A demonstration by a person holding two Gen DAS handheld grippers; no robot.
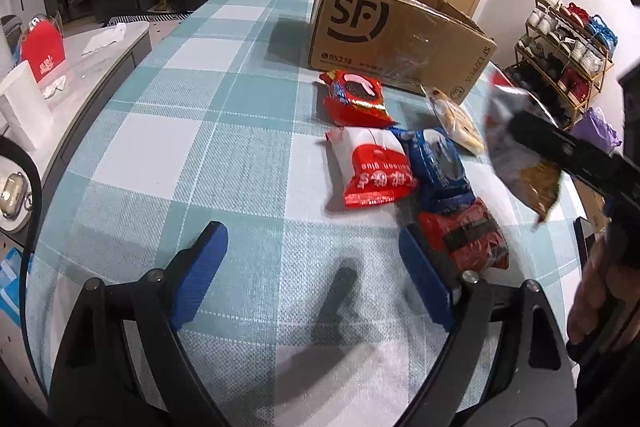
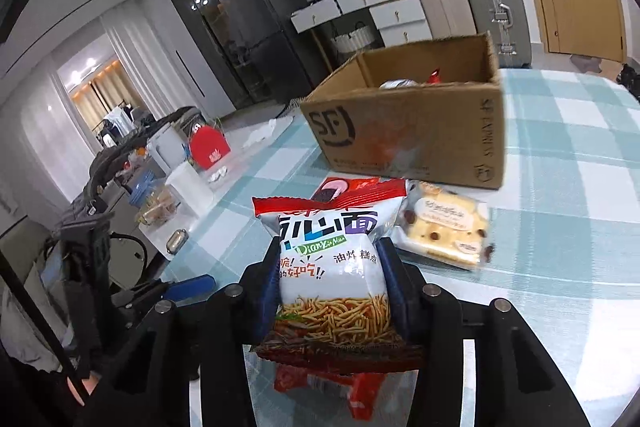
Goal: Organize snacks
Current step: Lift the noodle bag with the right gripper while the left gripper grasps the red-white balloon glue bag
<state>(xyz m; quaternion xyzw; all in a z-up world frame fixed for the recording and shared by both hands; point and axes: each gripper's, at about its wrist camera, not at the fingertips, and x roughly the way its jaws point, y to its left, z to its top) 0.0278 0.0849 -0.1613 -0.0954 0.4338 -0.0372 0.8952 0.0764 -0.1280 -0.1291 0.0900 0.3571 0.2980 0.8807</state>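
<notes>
Blue and white checks cover the tabletop [image 1: 168, 131] where our snacks lie. Our right claw [image 2: 332, 283] is clenched on a white noodle snack bag [image 2: 332, 263], one blue pad on each side of it, and the bag is up in the air above the cloth. In the left wrist view the same bag [image 1: 516, 147] hangs at the right side, blurred, in the black fingers.

Our left claw [image 1: 312, 259] is released, its blue pads wide apart, with only cloth between them. It hovers low over the near part of the tabletop.

A brown cardboard box [image 1: 396, 35] stands at the far end of the tabletop with its flaps up. In the right wrist view we see a few things inside the box [image 2: 404, 135], but we cannot tell what they are.

In front of the box lie more snacks. A red bag [image 1: 356, 99] is nearest to it. A white and red bag [image 1: 370, 167] lies just beside a blue bag [image 1: 436, 163], and they touch. A small red pack [image 1: 464, 235] sits by our left claw's right pad. A clear pack of yellow cake [image 2: 444, 227] lies close to the box's near wall.
</notes>
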